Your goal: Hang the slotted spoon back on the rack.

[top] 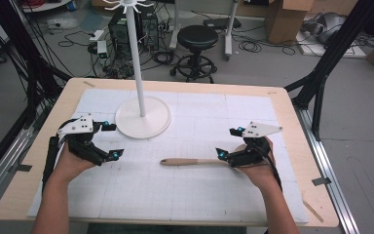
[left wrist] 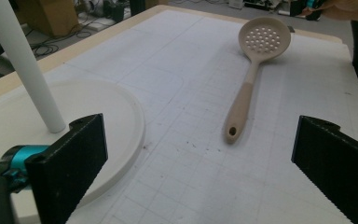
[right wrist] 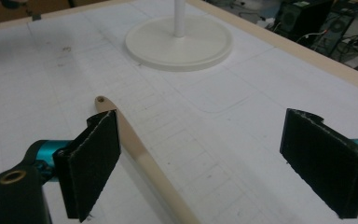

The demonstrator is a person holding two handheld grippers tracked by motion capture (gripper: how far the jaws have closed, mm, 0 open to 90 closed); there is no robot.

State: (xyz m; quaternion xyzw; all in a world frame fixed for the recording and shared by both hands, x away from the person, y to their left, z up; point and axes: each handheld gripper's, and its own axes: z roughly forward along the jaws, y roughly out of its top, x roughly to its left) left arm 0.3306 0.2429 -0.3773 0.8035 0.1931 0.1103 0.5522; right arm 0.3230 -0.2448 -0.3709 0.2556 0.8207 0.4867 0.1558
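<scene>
A slotted spoon [left wrist: 254, 70] lies flat on the white gridded mat of the bench [top: 292, 122], right of centre in the high view, its handle pointing left toward the white stand [top: 142, 117] in the upper middle of that frame. The right gripper [top: 230, 142] hovers over the spoon's head end with its jaws spread wide and nothing between them; in the right gripper view the handle runs from the lower middle up past the left jaw, off-centre in the gap. The left gripper [top: 111, 141] is also released and empty, at the left of the high view beside the stand's round base.

The likely risk is a poor catch: closing now, the left jaw would meet the handle first and push the spoon sideways or spin it on the smooth mat. A grip near the head could also leave the long handle sagging or swinging into the stand's pole.
</scene>
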